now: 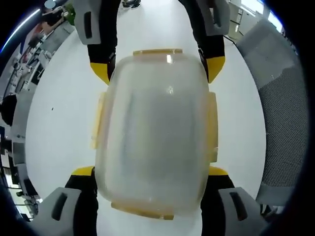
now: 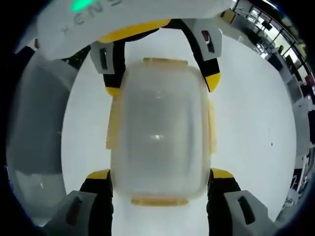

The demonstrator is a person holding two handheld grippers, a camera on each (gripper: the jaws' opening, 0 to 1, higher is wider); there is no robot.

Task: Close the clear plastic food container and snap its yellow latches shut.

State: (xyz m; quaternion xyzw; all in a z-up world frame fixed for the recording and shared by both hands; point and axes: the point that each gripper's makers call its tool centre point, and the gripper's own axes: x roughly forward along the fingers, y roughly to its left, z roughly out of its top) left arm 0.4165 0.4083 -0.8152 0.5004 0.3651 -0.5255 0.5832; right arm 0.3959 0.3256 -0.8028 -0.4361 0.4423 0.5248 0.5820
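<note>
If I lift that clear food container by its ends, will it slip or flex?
The clear container looks empty, so probably light. Its smooth, rounded plastic walls may slip between the fingers. The yellow latches look hinged, so they may flap.

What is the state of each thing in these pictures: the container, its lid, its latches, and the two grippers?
Clear plastic food container: on the white table, between both grippers.
Lid: on the container.
Yellow latches: four, one per side; snapped or loose, cannot tell.
Left gripper: fingers at the container's sides; contact unclear.
Right gripper: fingers at the container's sides; contact unclear.
</note>
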